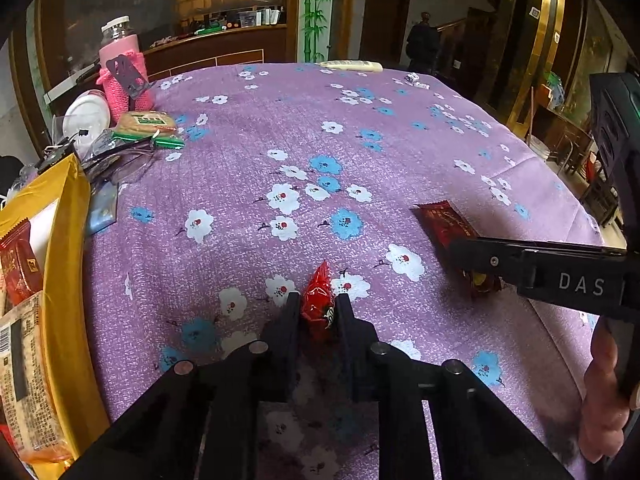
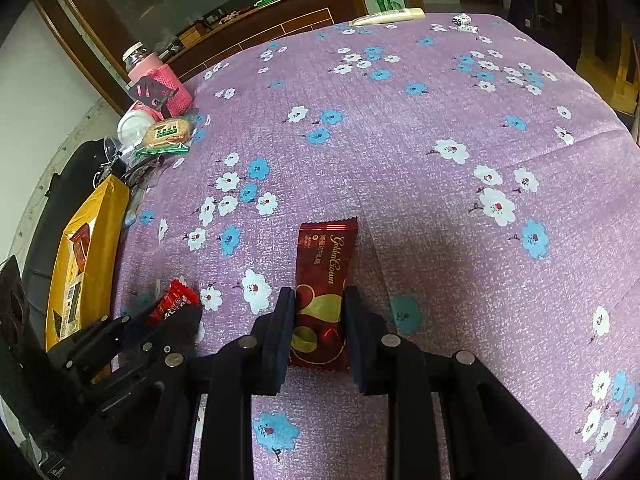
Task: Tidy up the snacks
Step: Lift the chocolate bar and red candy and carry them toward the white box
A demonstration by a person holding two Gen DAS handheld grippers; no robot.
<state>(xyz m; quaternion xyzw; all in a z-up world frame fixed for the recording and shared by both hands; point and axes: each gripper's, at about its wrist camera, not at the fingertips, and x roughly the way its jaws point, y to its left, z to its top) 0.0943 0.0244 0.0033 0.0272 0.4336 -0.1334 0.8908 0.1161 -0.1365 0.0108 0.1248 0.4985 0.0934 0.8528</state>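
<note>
So both tools are clamped down right now. My left tool [image 1: 319, 312] has closed up on a small red candy [image 1: 318, 300] in a crinkly wrapper; the pads are pressing its sides. The candy's long axis runs straight away from me along the tool, with its twisted pointy end aimed at the far side of the table [image 1: 400, 128].

My right tool [image 2: 320, 334] is squeezed onto a dark red Golden Crown snack bar [image 2: 325, 292]. That one lies flat on the purple flowered tablecloth [image 2: 440, 220], long axis also running away from me, crimped end pointing to the far edge, and the tool grips it across the width at its near half. From the left camera the bar sits off to the right, well apart from the candy.

Over on the left edge there's a yellow box [image 1: 66, 248] with a few packets already in it, plus a green cracker pack [image 1: 150, 124] and a pink-sleeved jar [image 1: 122, 64] further back.
</note>
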